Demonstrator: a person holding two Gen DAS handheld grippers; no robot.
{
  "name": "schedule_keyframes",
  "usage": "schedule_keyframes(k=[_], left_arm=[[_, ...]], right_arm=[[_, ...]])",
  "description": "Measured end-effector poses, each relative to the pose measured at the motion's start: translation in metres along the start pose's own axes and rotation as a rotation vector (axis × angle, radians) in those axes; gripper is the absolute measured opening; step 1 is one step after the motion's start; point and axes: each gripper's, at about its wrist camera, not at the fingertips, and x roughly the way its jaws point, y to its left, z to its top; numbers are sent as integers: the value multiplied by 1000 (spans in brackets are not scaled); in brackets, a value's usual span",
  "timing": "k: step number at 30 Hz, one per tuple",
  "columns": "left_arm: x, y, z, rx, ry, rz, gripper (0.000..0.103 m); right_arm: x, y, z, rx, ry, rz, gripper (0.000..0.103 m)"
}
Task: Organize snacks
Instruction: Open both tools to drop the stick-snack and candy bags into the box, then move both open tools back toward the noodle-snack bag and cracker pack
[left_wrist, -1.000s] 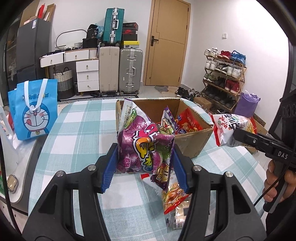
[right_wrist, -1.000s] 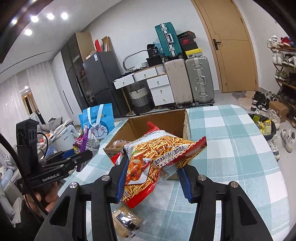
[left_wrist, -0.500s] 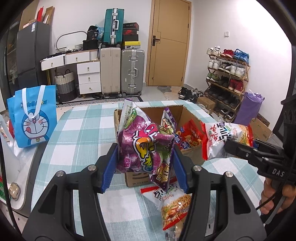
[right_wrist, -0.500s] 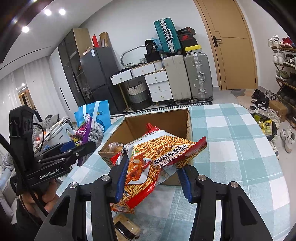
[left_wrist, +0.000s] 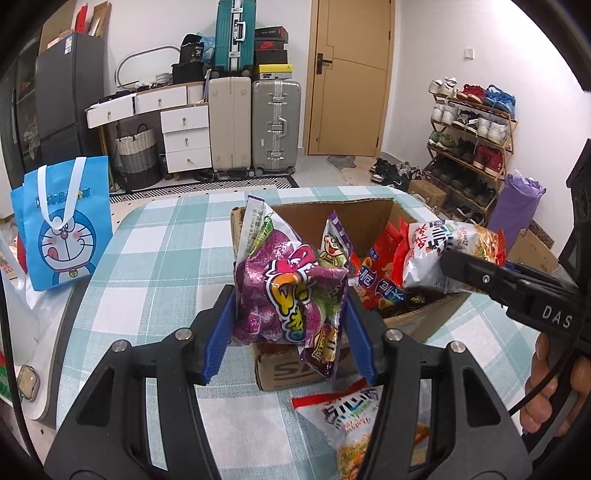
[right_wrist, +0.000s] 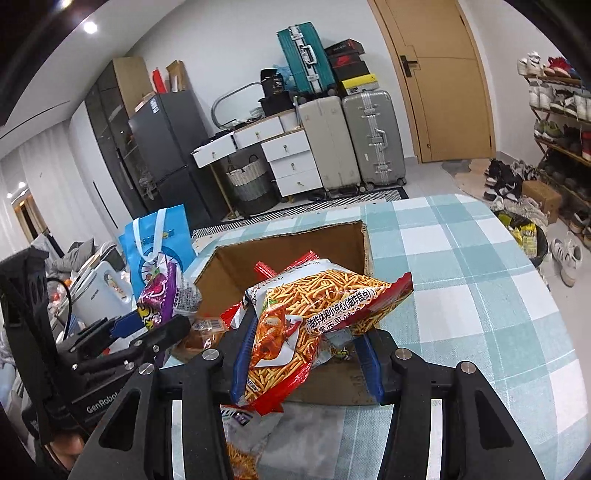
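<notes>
Purple foil: my left gripper (left_wrist: 291, 325) is clamped on a purple bag (left_wrist: 288, 295), blue pads (left_wrist: 218, 343) pressing both its sides. I hold it raised over the near left corner of the box (left_wrist: 280, 373). A smaller purple sachet (left_wrist: 325, 343) hangs with it at the right pad.

My right gripper (right_wrist: 306, 358) is closed on a red bag (right_wrist: 314, 314) printed with fried sticks. I see that bag tilted, its upper end reaching over the near wall of the box (right_wrist: 332, 391). In the left view the same bag (left_wrist: 450, 254) sits above the box's right side.

The box stands open on the checked table (left_wrist: 155, 266), toward its middle. Inside, along the right wall, I note red packets (left_wrist: 376, 280) standing on edge. Their count I cannot tell.

One more pack (left_wrist: 347, 424), white and red, lies flat on the table at the near edge, just in front of the box, partly under my left gripper.

A blue tote (left_wrist: 62, 225) stands off the table's left edge
</notes>
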Motion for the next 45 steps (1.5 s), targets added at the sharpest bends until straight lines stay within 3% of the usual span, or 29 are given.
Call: schedule_keyframes(k=[10,21,32,36,39,43,45], left_arm=[[15,-1,8,8,3,22,54],[21,-10,11,29,2,35,54],[27,-9,15,1,-1,2,54],[27,-11,17,-3,10,-15,54],[26,-12,16,2,13,-15,63],[18,-6,16,-33,9,-58,79],[12,-4,16,-44,8,-64,82]], right_arm=[[25,-5,1,15,28,-4,49],[22,5,0,-45,38,-3,52],[2,6,-1,-98,-12,-16,74],[-10,-1,-5,-91,-19,4,93],[-19,-6,-11,-95,-18,29,102],[-33,-12,-18,-98,-39,29,102],[-39,-16,-20,-88,-37,34,102]])
